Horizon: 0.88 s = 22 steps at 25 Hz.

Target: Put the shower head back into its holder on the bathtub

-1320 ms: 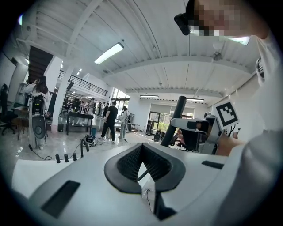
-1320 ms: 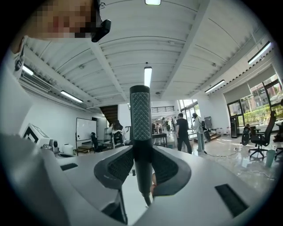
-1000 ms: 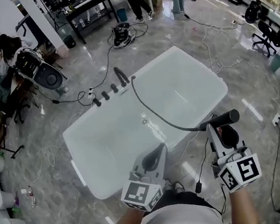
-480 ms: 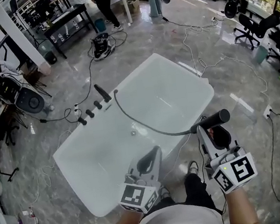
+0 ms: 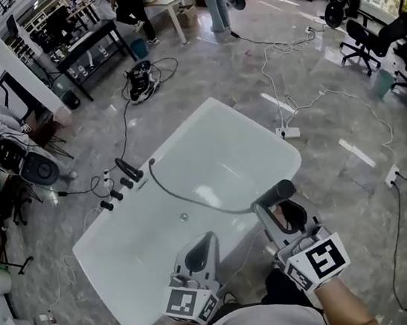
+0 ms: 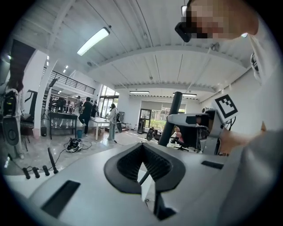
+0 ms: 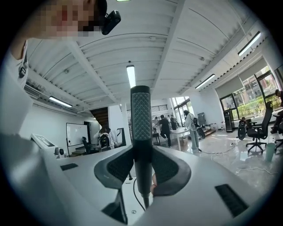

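The white bathtub [image 5: 253, 140] lies slantwise on the grey floor. A row of dark taps and a spout [image 5: 120, 181] stands on its far left rim. A grey hose [image 5: 194, 206] runs from that rim across the tub to the dark shower head [image 5: 272, 194]. My right gripper [image 5: 277, 219] is shut on the shower head [image 7: 140, 128], which stands upright between the jaws over the tub's near rim. My left gripper [image 5: 200, 254] hangs beside it on the left, shut and empty [image 6: 143, 164]. The left gripper view shows the taps [image 6: 37, 167] far off at the left.
Cables [image 5: 286, 52] trail over the floor behind the tub. Office chairs [image 5: 377, 36] stand at the right, with a black table [image 5: 89, 42] and people at the back. Dark equipment [image 5: 20, 165] sits at the left.
Both grippers have shifted left in the head view, the right one carrying the shower head along. The tub now sits lower and further left, closer beneath the grippers.
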Each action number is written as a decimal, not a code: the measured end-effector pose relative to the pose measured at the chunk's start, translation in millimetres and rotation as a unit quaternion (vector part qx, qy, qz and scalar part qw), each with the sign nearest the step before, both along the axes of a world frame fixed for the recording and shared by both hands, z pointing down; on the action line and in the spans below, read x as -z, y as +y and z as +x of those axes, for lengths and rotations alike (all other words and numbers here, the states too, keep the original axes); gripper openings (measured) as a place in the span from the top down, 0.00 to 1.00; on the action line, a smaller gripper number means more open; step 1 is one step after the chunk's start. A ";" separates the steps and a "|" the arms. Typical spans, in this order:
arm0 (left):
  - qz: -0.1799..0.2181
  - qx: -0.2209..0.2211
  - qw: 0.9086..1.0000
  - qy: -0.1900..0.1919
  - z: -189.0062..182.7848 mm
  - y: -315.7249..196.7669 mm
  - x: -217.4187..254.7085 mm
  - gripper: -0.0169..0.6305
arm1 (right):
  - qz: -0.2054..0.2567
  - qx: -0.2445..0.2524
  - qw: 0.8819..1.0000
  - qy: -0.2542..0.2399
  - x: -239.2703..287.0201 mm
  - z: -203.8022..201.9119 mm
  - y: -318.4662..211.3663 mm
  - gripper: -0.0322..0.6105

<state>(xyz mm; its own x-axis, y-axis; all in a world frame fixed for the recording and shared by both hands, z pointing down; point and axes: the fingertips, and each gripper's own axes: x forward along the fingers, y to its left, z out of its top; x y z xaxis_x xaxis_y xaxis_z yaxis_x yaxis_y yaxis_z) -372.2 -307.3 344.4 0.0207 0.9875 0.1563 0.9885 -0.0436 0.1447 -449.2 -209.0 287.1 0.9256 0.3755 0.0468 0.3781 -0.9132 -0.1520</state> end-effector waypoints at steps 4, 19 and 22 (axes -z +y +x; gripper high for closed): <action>-0.001 0.009 1.000 0.002 -19.3 53.3 3.9 0.97 | -0.003 0.015 1.000 0.005 7.7 -14.5 51.2 0.74; -0.021 -0.008 1.000 -0.005 -5.7 187.7 4.1 0.97 | -0.014 0.004 1.000 0.005 21.2 -2.3 183.2 0.74; -0.035 -0.026 0.999 -0.004 2.1 213.2 4.9 0.97 | -0.028 -0.006 1.000 0.004 27.3 9.1 203.3 0.74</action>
